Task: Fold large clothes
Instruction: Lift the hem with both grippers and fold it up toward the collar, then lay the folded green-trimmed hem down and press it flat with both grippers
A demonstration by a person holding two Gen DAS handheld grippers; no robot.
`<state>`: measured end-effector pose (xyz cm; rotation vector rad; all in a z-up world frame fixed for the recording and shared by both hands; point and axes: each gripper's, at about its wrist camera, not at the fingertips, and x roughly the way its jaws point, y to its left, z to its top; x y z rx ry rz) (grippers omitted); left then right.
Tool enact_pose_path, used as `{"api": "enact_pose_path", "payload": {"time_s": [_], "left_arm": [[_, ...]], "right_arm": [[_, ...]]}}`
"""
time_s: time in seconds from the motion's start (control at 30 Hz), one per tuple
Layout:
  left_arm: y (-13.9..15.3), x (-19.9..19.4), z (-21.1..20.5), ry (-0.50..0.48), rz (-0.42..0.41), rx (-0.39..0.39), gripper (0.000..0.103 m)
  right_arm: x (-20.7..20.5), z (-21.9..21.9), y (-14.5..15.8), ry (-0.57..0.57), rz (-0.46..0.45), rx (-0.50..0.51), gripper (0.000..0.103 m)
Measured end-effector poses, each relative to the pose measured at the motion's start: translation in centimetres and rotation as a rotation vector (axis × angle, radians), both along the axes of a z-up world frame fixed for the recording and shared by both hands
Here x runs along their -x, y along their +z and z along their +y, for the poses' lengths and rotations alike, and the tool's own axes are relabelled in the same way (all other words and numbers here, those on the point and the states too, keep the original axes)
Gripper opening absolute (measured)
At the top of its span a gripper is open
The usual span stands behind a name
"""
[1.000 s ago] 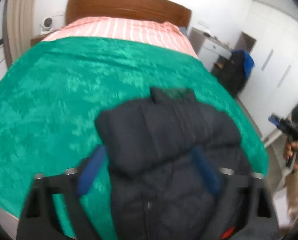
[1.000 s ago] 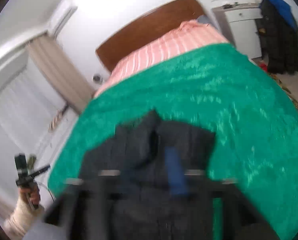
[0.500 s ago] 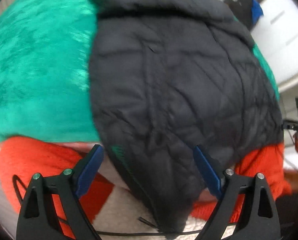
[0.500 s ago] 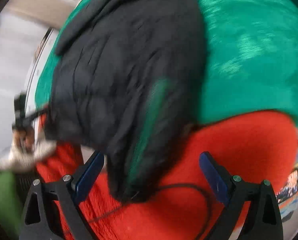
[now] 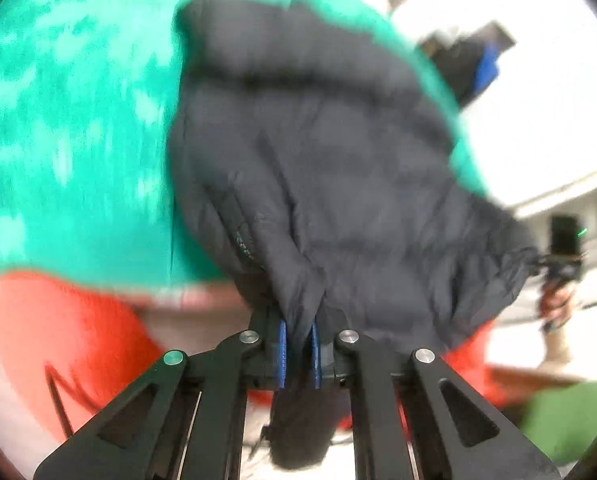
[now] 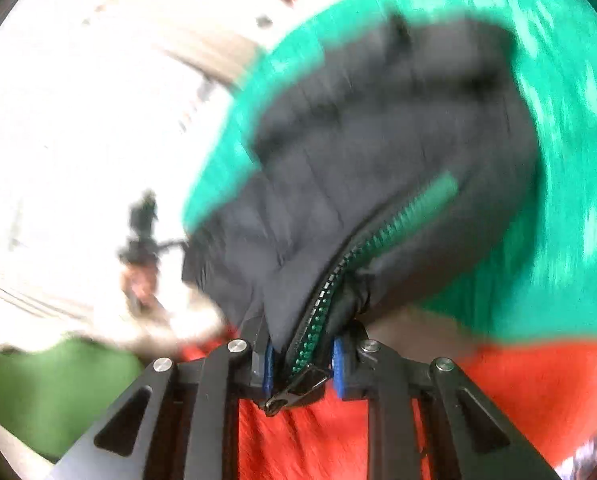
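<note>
Left wrist view: the left hand-held gripper, wide open half a second ago, now pinches the jacket hem at 6 o'clock; the right hand-held gripper clamps the zipper corner. The jacket lies on the bed, ready for folding upward.

Bright, overexposed background; heavy motion blur; fisheye edges.
</note>
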<state>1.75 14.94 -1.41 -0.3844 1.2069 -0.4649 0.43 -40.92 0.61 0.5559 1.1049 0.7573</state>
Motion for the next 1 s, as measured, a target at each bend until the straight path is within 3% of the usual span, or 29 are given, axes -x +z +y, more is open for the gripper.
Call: {"api": "enact_pose_path", "payload": {"time_s": [0.13,0.17,0.23,0.27,0.3,0.33,0.37,0.43,0.57,0.7,0.83,0.9,0.97,1.0], "left_arm": [[7.5,-7.2,1.0,0.094,-0.187,0.061,0.010],[8.7,-10.2,1.4,0.156,-0.238,0.076,0.015],[11.4,-16.1,1.1,0.266,-0.342,0.058,0.058],[12.0,-18.2,1.0,0.291,-0.367,0.003,0.103],[12.5,-19.8,0.8,0.324,-0.389,-0.046,0.101],[12.6,-21.6,0.8,0.341,-0.386,-0.093,0.101],[12.6,-22.3,0.9,0.342,-0.376,-0.120,0.101],[11.9,-23.4,0.9,0.344,-0.368,-0.170,0.101],[8.0,-23.3,-0.7,0.263,-0.356,-0.262,0.101],[3.9,-23.7,-3.8,0.226,-0.384,-0.314,0.101],[3.6,-25.3,-8.3,0.205,-0.551,-0.427,0.101],[2.1,-27.0,-10.3,0.203,-0.635,-0.550,0.102],[-0.8,-29.5,-10.3,0.216,-0.583,-0.651,0.102],[-3.1,-30.9,-9.3,0.236,-0.502,-0.658,0.103]], "right_arm": [[-7.3,-1.7,4.5,-0.135,-0.146,-0.042,0.021],[-10.1,-2.2,5.4,-0.191,-0.181,-0.050,0.021],[-15.7,-3.1,6.0,-0.342,-0.236,-0.066,0.024],[-18.3,-3.2,5.7,-0.407,-0.238,-0.077,0.037],[-21.1,-3.5,5.0,-0.454,-0.207,-0.082,0.049],[-23.1,-3.8,4.1,-0.497,-0.167,-0.067,0.080],[-23.7,-4.2,4.0,-0.529,-0.163,-0.044,0.103],[-24.1,-3.6,3.5,-0.593,-0.218,0.043,0.103],[-23.7,-1.9,2.0,-0.526,-0.218,0.216,0.103],[-24.4,0.6,1.4,-0.452,-0.291,0.365,0.103],[-27.4,3.6,0.6,-0.434,-0.411,0.464,0.103],[-29.0,4.8,-1.0,-0.410,-0.484,0.528,0.103],[-30.0,5.3,-3.2,-0.413,-0.491,0.558,0.103],[-31.2,4.6,-6.0,-0.425,-0.426,0.554,0.103]]}}
